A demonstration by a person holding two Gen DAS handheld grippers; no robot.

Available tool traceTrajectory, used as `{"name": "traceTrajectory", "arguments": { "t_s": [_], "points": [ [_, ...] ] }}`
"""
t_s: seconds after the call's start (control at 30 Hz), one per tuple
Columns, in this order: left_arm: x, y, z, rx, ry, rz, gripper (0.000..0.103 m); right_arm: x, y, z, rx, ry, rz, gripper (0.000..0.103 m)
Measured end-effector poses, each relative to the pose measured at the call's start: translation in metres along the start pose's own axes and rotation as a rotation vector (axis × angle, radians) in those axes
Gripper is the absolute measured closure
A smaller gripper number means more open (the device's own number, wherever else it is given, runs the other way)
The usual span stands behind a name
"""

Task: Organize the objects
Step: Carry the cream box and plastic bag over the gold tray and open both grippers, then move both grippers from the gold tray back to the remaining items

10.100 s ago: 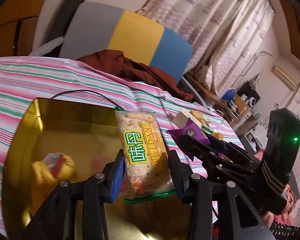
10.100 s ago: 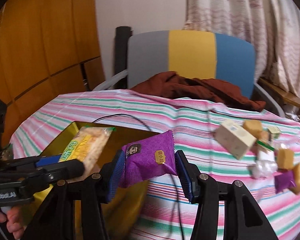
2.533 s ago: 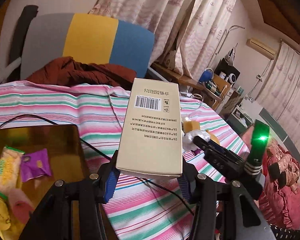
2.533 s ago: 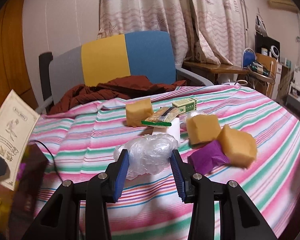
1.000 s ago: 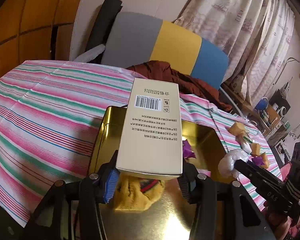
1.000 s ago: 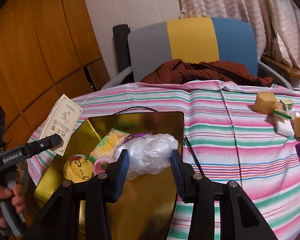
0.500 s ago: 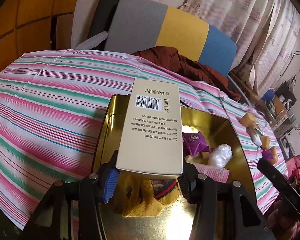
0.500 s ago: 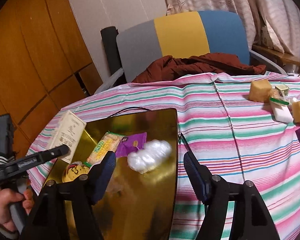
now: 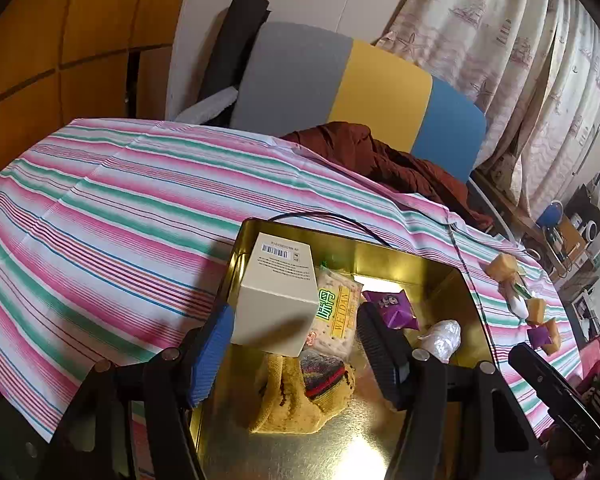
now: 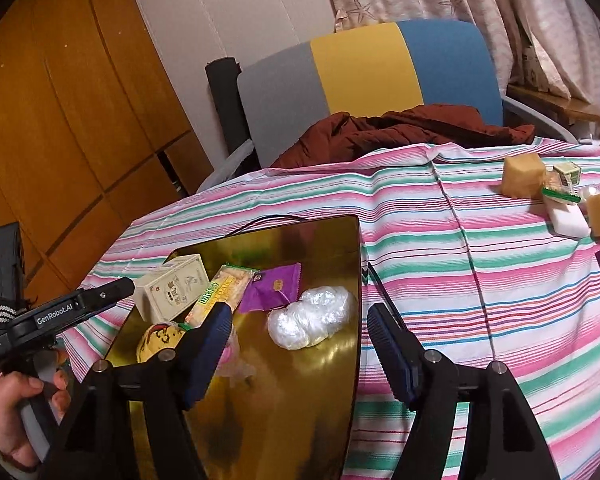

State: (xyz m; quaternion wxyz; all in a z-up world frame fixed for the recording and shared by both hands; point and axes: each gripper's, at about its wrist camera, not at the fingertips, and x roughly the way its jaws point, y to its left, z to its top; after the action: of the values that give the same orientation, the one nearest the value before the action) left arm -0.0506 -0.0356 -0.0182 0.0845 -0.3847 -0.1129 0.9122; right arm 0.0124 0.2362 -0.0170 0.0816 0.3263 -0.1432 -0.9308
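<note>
Released since the previous second: cream box (image 9: pixel 278 292) and plastic wad (image 10: pixel 310 316), both now in the gold tin (image 10: pixel 300 400).
Left gripper (image 9: pixel 296 344) jaws are opening, box just ahead between them, untouched. Right gripper (image 10: pixel 300 344) stands parted and empty, wad just ahead. Cracker packet (image 9: pixel 336 312) lies beside the box.
</note>
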Motion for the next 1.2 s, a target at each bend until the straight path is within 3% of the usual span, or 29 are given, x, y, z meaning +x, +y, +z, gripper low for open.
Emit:
{"name": "traceTrajectory", "arguments": {
  "t_s": [0.13, 0.33, 0.43, 0.67, 0.83, 1.2],
  "points": [
    [0.006, 0.000, 0.001, 0.001, -0.003, 0.016, 0.038, -0.002, -0.001, 0.001, 0.002, -0.002, -0.001, 0.032],
    [0.041, 0.005, 0.006, 0.038, 0.112, 0.123, 0.044, -0.004, -0.003, 0.001, 0.007, -0.005, 0.002, 0.032],
    [0.034, 0.009, 0.002, 0.001, 0.100, 0.068, 0.044, -0.004, -0.005, 0.001, 0.010, -0.002, 0.006, 0.032],
    [0.006, 0.003, -0.004, -0.031, 0.035, 0.038, 0.044, -0.003, -0.013, 0.001, 0.043, -0.003, 0.010, 0.032],
    [-0.004, -0.008, -0.001, -0.048, 0.004, -0.034, 0.044, -0.006, -0.011, 0.002, 0.034, -0.010, 0.016, 0.032],
    [-0.007, -0.065, 0.004, 0.073, 0.006, -0.136, 0.043, -0.020, -0.038, 0.007, 0.079, -0.041, -0.028, 0.032]
  ]
}}
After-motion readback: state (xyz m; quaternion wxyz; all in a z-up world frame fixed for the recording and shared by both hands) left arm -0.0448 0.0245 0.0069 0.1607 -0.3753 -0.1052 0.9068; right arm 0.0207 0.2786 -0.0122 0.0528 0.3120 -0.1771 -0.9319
